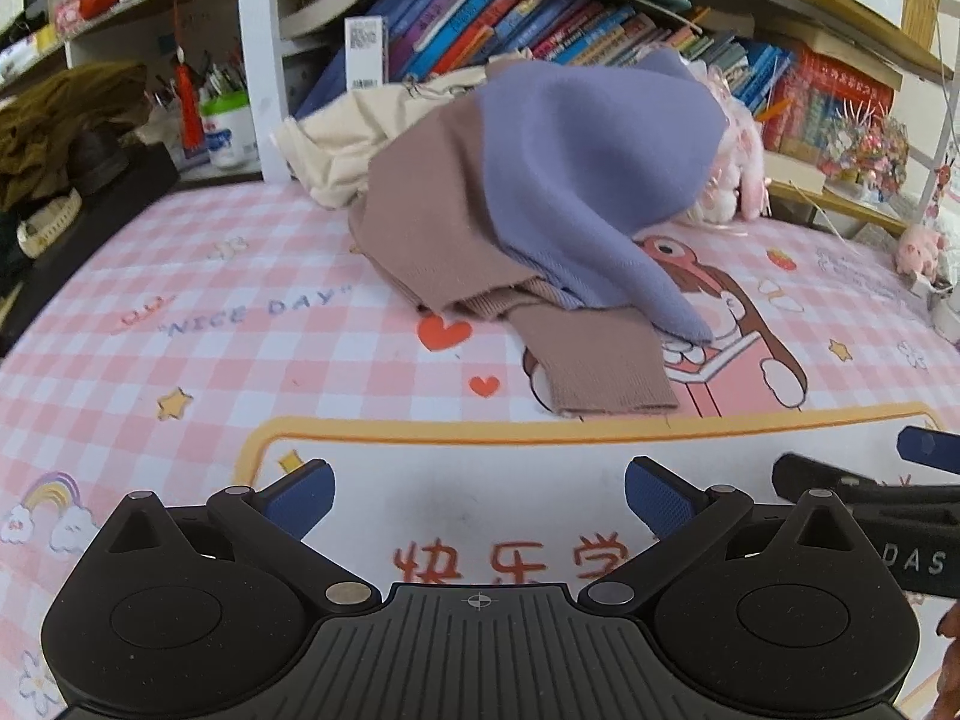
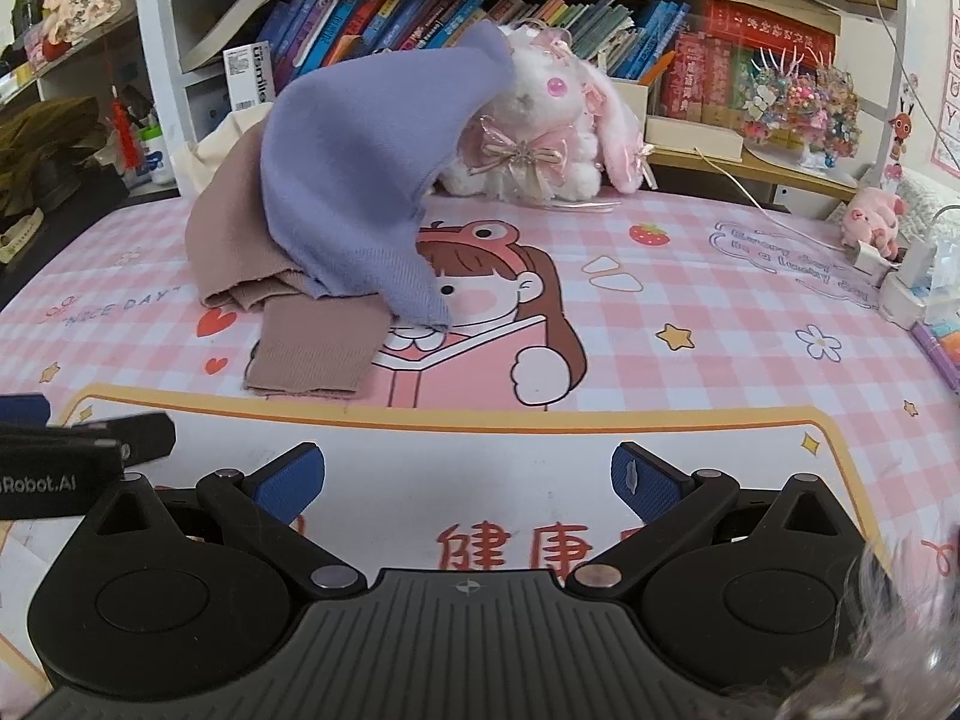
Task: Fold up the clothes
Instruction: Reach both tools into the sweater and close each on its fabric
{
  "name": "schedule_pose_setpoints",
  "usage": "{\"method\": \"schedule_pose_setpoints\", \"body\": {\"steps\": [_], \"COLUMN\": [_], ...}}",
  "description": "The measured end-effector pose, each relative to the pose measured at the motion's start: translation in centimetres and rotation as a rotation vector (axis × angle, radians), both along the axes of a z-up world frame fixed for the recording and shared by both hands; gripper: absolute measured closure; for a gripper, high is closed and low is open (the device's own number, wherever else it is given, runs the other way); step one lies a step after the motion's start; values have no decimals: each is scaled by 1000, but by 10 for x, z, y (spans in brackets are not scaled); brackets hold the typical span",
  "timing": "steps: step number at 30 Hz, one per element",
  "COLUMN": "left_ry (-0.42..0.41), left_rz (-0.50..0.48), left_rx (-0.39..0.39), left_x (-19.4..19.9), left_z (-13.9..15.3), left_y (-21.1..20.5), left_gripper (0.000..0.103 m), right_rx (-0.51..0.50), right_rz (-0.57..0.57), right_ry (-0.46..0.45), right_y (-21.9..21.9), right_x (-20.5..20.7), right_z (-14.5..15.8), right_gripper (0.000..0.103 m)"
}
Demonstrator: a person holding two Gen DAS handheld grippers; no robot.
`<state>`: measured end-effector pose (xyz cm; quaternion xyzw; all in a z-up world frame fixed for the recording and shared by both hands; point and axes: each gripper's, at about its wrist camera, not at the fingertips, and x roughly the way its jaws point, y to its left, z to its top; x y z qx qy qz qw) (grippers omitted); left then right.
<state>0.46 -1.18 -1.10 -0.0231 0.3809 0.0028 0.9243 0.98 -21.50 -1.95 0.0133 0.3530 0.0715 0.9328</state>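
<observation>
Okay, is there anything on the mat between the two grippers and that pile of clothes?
Nothing visible. Bare printed mat lies between the open left gripper, the open right gripper and the brown garment under the purple garment. The plush rabbit sits behind the pile, touching it, not in the way.

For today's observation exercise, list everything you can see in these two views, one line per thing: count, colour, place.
purple garment: one, lilac, heaped on the brown one, leaning on the rabbit
brown garment: one, taupe, on the mat, partly under the purple
cream cloth: one, off-white, behind the heap
plush rabbit: one, white and pink, at the mat's back
small pig toy: one, pink, far right
books: many, mixed colours, on the shelf
desk mat: one, pink check, under everything
left gripper: black, blue pads, jaws open
right gripper: same, jaws open
</observation>
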Motion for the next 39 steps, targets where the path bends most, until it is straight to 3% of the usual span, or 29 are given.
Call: {"method": "schedule_pose_setpoints", "body": {"steps": [15, 28, 34, 39], "left_ry": [17, -136, -180, -203], "left_rz": [40, 6, 22, 19], "left_rx": [9, 140, 245, 283], "left_x": [18, 91, 122, 131], "left_z": [-4, 20, 21, 23], "left_y": [-32, -84, -111, -124], "left_gripper": [0, 0, 0, 0], "right_rx": [33, 186, 180, 198], "right_rz": [56, 18, -14, -39], "right_ry": [-12, 31, 18, 20], "right_y": [-37, -96, -116, -131], "right_x": [23, 66, 65, 61], "right_z": [-3, 3, 3, -1], "right_gripper": [0, 0, 0, 0]}}
